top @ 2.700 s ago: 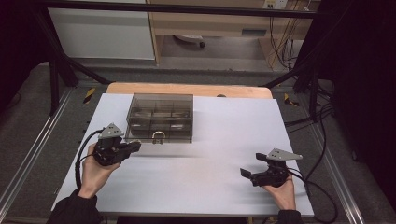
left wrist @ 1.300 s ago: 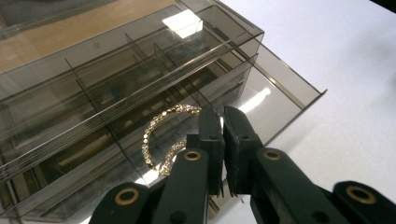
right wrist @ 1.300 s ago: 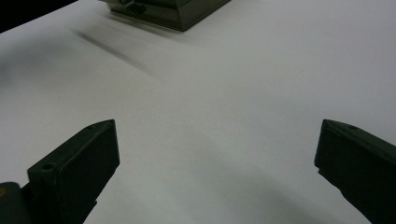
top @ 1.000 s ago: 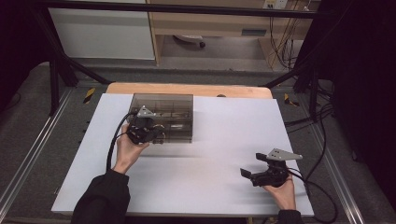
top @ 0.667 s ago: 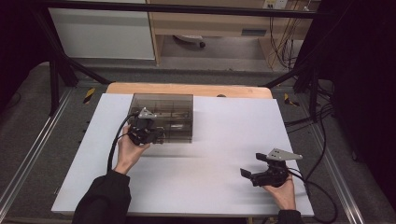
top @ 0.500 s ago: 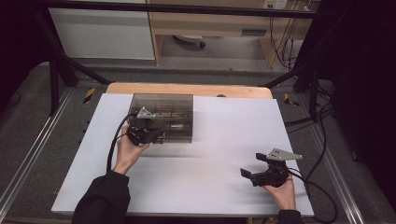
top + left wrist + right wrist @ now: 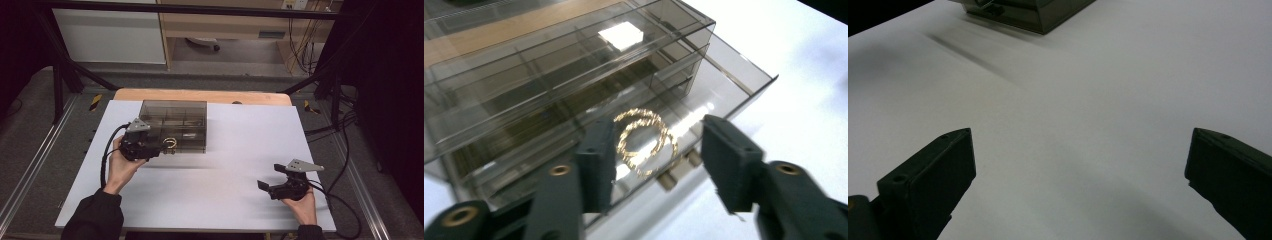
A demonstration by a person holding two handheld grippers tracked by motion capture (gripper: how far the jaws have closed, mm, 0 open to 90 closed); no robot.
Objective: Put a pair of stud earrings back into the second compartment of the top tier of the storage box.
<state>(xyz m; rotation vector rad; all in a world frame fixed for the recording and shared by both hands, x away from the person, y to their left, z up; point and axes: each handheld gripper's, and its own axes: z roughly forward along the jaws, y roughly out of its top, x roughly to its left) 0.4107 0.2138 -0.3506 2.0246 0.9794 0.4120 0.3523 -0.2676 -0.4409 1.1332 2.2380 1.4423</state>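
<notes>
The left gripper (image 7: 150, 149) is sitting in the left middle of the high view, right at the front of the smoky clear drawer box (image 7: 175, 112), with its jaws standing apart. In the left gripper view those jaws are framing a pair of gold twisted hoop earrings (image 7: 644, 140) that are lying in the bottom drawer (image 7: 704, 95); this drawer is standing partly pulled out, with small knobs showing at its front edge. Nothing is being pinched between the jaws. Judging from this, the opening of the drawer is looking done or nearly so, while picking out the earrings, or pushing the drawer shut again, is looking like what is left. The right gripper (image 7: 272, 186) is resting idle in the lower right of the high view, well apart from the box, its jaws spread wide over bare surface. The bench (image 7: 240, 150) is covered with a plain white sheet, and a strip of wood is showing along its far edge. Around it dark frame rails are running, and beyond are a grey floor, a white panel and loose cables in the upper right.
</notes>
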